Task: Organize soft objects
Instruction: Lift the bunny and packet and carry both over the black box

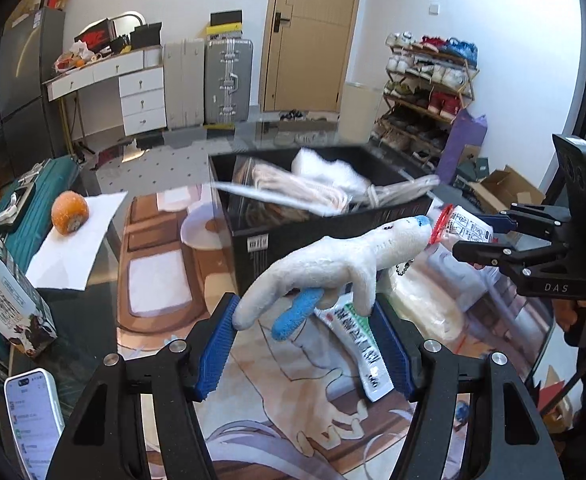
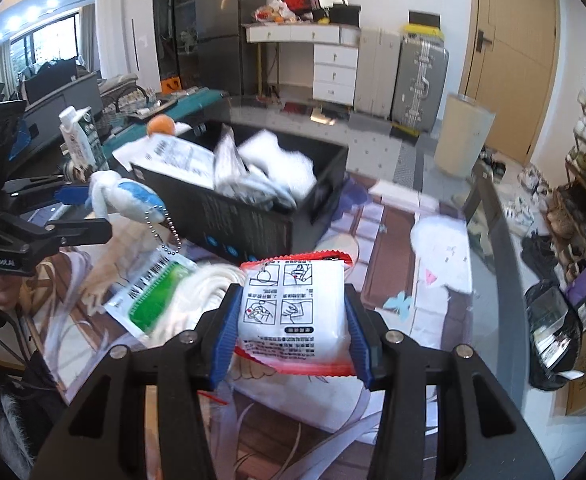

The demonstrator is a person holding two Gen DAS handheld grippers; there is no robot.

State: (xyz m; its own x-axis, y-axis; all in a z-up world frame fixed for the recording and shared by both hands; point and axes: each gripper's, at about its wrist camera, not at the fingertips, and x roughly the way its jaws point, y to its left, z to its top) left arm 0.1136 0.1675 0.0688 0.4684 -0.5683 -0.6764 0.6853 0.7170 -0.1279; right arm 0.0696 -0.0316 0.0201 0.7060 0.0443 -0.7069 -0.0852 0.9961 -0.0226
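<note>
A black box (image 1: 293, 236) stands on the surface (image 1: 161, 276), open at the top. It holds a white fluffy item (image 1: 325, 170), a bundle of pale cord in clear wrap (image 1: 293, 190) and, seen from the right wrist view, a printed white packet (image 2: 177, 160) leaning at its left end.

The left tongs (image 1: 309, 344) reach toward the box with their blue pads spread. A white plush toy (image 1: 333, 264) with blue patches and a bead chain hangs across their tips, one limb against the left pad; whether the pads actually pinch it cannot be told.

The right tongs (image 2: 289, 332) are clenched on a white pouch with red edges (image 2: 293, 312), held above the surface just in front of the box. The pouch carries four line-drawn instruction panels and small print too fine to read.

A white-and-green sachet (image 2: 149, 300) with a barcode lies flat between the two tongs, beside a pale bundle (image 2: 209, 284). In the left wrist view, "DAS" is printed on the right tongs' body.

A milk carton (image 1: 5, 288), a phone (image 1: 33, 420) and an orange fruit (image 1: 69, 214) on white paper sit to the left.
</note>
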